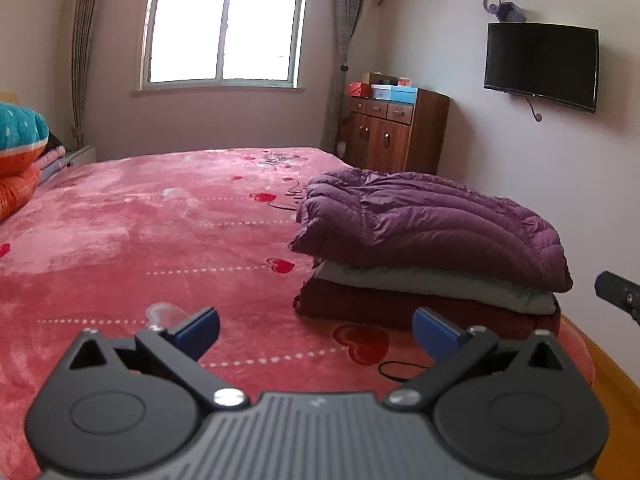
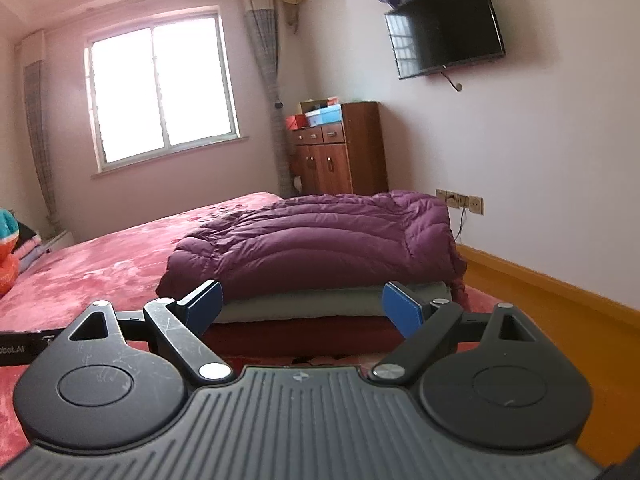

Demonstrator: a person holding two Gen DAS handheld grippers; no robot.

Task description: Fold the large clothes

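Left wrist view, nearest first: the left tool (image 1: pixel 316 330) hovers low over the bed (image 1: pixel 120 240), its blue fingers spread wide and gripping nothing. Beyond it and to the right, at the bed's right edge, sits a stack of three folded garments: a dark red one (image 1: pixel 360 306) at the bottom, a pale grey one (image 1: pixel 420 284) in the middle and a purple puffer jacket (image 1: pixel 432 224) on top.

In the right wrist view, the right tool (image 2: pixel 302 306) is also released and empty. The same jacket (image 2: pixel 312 240) lies directly ahead of it, its long side running left to right across the view. The right tool appears nearer to the stack. No unfolded garment shows, so the folding looks finished. Farther back are a wooden cabinet (image 1: pixel 394 132), a window (image 1: pixel 226 24) and a wall-mounted television (image 1: pixel 542 66).
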